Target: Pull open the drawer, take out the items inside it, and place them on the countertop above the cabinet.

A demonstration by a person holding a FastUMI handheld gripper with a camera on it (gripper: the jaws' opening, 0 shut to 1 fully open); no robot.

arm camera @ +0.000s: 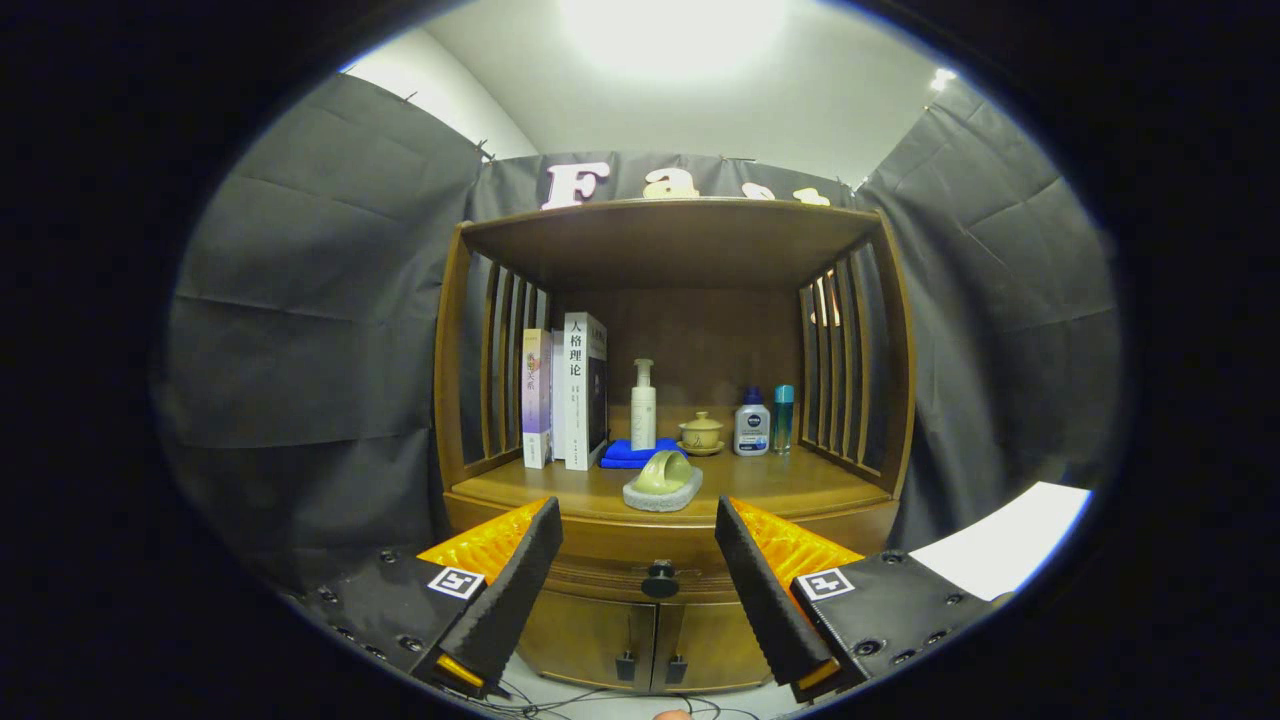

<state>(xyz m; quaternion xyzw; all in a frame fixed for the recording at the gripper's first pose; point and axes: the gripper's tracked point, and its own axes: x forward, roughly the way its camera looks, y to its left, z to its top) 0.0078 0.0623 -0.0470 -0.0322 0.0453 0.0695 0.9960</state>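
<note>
A wooden cabinet stands ahead of me, its drawer (600, 580) closed under the countertop (780, 485). The drawer's dark round knob (660, 579) sits between my fingers, a little beyond them. My gripper (638, 525) is open, its black foam fingers (520, 580) spread wide with nothing between them. On the countertop's front lies a green cup tipped on its side on a grey stone coaster (663, 483). The drawer's contents are hidden.
At the back of the countertop stand books (570, 392), a white pump bottle (643, 405) on a blue cloth (628, 453), a lidded tea bowl (701, 434), a white bottle (751, 424) and a teal bottle (783, 417). Two small doors (650, 640) sit below the drawer. A white surface (1010, 545) lies right.
</note>
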